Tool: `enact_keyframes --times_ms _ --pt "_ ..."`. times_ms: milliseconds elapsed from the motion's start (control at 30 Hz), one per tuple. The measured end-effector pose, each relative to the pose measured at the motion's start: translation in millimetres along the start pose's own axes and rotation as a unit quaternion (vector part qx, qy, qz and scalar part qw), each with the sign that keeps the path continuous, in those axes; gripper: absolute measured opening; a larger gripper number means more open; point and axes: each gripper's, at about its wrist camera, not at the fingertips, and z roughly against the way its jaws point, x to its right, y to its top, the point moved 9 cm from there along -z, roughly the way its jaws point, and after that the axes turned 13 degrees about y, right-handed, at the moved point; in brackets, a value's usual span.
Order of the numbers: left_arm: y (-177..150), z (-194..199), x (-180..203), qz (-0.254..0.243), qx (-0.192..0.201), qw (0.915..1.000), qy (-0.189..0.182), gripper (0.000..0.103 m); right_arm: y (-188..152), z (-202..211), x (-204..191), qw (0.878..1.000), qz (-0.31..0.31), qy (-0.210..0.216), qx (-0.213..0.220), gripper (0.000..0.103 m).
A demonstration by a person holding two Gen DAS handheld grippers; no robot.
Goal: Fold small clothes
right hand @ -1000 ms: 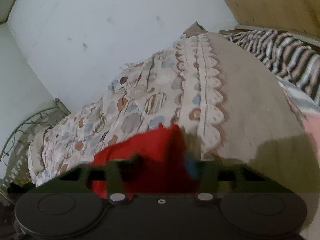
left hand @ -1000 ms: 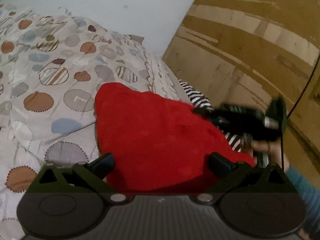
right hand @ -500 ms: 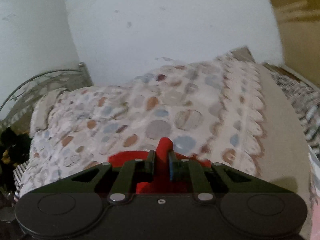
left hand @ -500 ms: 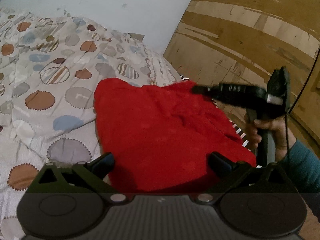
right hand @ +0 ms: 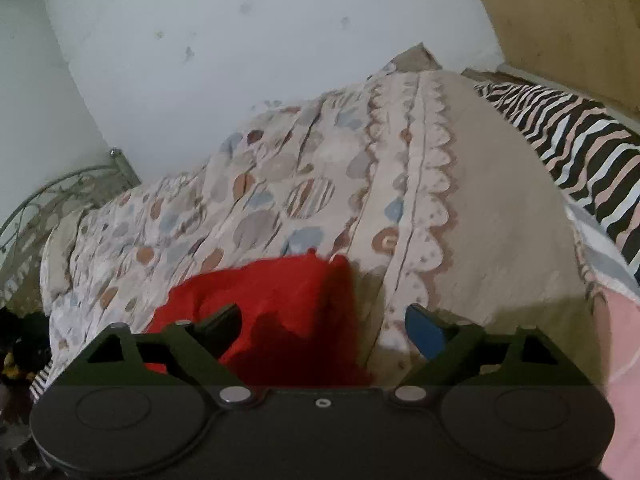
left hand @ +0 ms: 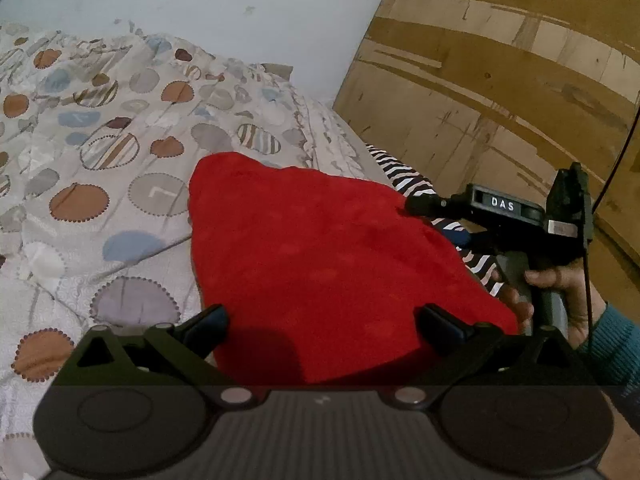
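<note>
**A:** Start with what's nearest. How does the left claw point(left hand: 322, 320) stand?

**B:** Wide apart, both fingers spread, nothing gripped. The near edge of the red cloth point(left hand: 320, 256) lies between and just below them, but the pads don't press on it.

**A:** And the right claw point(right hand: 324, 320)?

**B:** Its jaws are opening and already stand wide. In the right wrist view a raised corner of the red cloth point(right hand: 280, 304) sits between the fingers, closer to the left one, and neither pad is touching it. From the left wrist view the right claw point(left hand: 424, 216) shows side on, at the cloth's right edge, with a hand point(left hand: 556, 300) on its handle and a teal sleeve point(left hand: 616, 344) behind.

**A:** Where's the cloth itself?

**B:** Spread on the bed, on the patterned bedspread point(left hand: 100, 184) with its round dots in brown, blue and grey. It looks roughly triangular from the left side, with the point away from the camera.

**A:** Further back?

**B:** A black-and-white striped fabric point(right hand: 572, 140) along the bed's right side, partly under the cloth's corner. Beyond that, a pale wall point(right hand: 260, 40) and brown wooden panelling point(left hand: 500, 80). A curved metal bed frame point(right hand: 52, 196) shows at far left.
</note>
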Motion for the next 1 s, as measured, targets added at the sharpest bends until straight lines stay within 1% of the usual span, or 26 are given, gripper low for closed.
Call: enact_keyframes --times_ms 67,133,233,300,367,533,1000 --pt "-1 0 1 -0.002 0.001 1.0 0.003 0.103 -6 -2 -5 1.0 0.013 -0.001 -0.01 0.097" --pt "-1 0 1 -0.004 0.002 1.0 0.005 0.103 -12 -7 -7 1.0 0.021 -0.004 -0.019 0.097" --pt "-2 1 1 -0.004 0.004 1.0 0.006 0.103 -21 -14 -1 1.0 0.002 -0.003 -0.022 0.097" --pt "-2 1 1 -0.003 0.006 1.0 0.006 0.103 -27 -18 7 1.0 -0.018 -0.003 -0.017 0.102" --pt "-3 1 1 -0.002 0.008 1.0 0.005 0.103 -33 -20 13 1.0 -0.029 0.0 -0.008 0.102" --pt "-3 0 -1 -0.001 0.01 1.0 0.001 0.103 -38 -20 13 1.0 -0.017 -0.001 0.009 0.102" --pt "-4 0 0 0.001 0.011 0.9999 -0.001 0.103 -42 -20 17 1.0 -0.016 0.008 0.026 0.102"
